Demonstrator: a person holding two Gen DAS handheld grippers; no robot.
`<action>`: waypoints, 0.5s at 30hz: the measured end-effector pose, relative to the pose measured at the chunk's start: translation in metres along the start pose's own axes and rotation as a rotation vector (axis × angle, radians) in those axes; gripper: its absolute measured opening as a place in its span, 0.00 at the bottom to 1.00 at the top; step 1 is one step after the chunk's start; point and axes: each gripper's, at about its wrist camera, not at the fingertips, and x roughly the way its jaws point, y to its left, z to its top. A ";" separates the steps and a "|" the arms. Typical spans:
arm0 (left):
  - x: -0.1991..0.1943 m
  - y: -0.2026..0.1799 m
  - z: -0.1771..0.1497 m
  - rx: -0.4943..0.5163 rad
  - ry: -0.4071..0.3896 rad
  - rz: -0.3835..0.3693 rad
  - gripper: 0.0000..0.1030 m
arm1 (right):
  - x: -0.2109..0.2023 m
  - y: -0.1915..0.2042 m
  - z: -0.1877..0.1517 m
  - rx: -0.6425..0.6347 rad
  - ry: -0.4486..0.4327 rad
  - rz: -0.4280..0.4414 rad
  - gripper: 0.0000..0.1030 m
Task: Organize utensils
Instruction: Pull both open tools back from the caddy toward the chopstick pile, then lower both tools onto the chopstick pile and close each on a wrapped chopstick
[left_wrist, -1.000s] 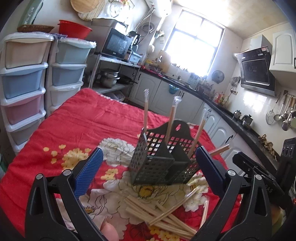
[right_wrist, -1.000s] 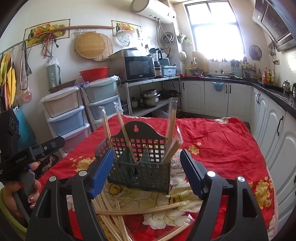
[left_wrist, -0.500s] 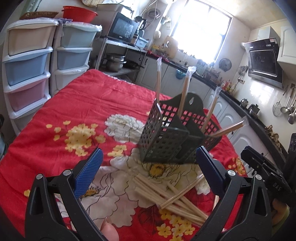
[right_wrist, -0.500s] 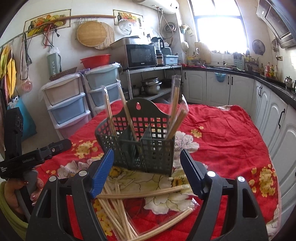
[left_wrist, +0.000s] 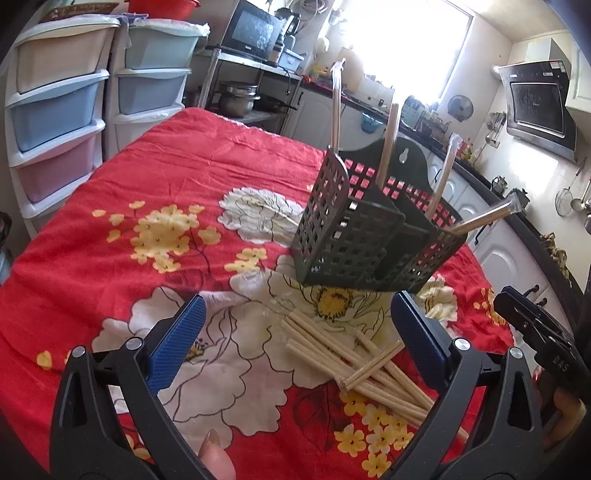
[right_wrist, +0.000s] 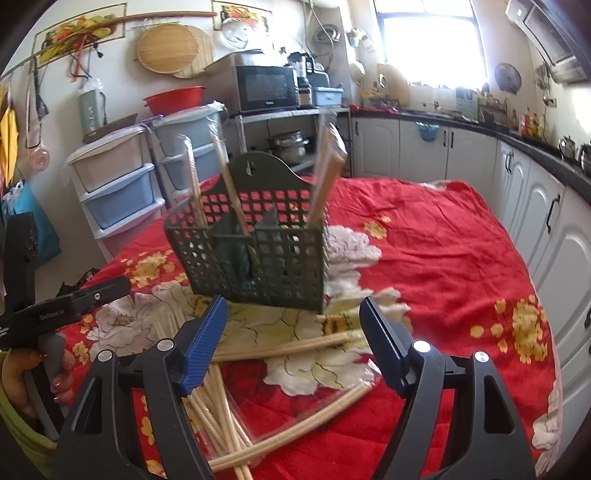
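**Both grippers empty over the loose chopsticks: picking the next pair**

Left side first. My left gripper (left_wrist: 295, 343) hangs wide apart, nothing between its blue ribbed pads (left_wrist: 177, 343), low over the red floral cloth (left_wrist: 207, 155) covering the table. The dark green perforated plastic utensil caddy (left_wrist: 365, 236) stands just beyond it, with four wrapped chopstick pairs (left_wrist: 388, 144) already upright or leaning in its compartments.

Centre: the loose pile of pale wooden chopsticks in clear sleeves (left_wrist: 354, 362) lies on the cloth near the caddy's front, crossed over one another, between the two grippers.

Right side. My right gripper (right_wrist: 293, 345) is also spread wide and empty. One pair (right_wrist: 288, 345) lies crosswise directly under its gap; another longer pair (right_wrist: 295, 424) lies nearer.

Judgement on the step: grab one pair only. I would take the crosswise pair, since it sits on top and clear of the heap. Close near mid-length so it does not swing, and square to the sticks, because the sleeve looks slippery. Lift clear of the pile before tilting upright. Then drop it into a compartment without knocking the leaning pairs or tipping the light caddy.
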 end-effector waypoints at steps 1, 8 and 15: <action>0.002 0.000 -0.002 0.005 0.007 0.001 0.90 | 0.001 -0.002 -0.001 0.002 0.007 -0.007 0.69; 0.011 0.003 -0.011 -0.014 0.054 -0.004 0.90 | 0.014 -0.012 -0.008 0.019 0.051 -0.044 0.69; 0.024 0.012 -0.018 -0.071 0.128 -0.049 0.70 | 0.033 -0.025 -0.012 0.071 0.123 -0.056 0.68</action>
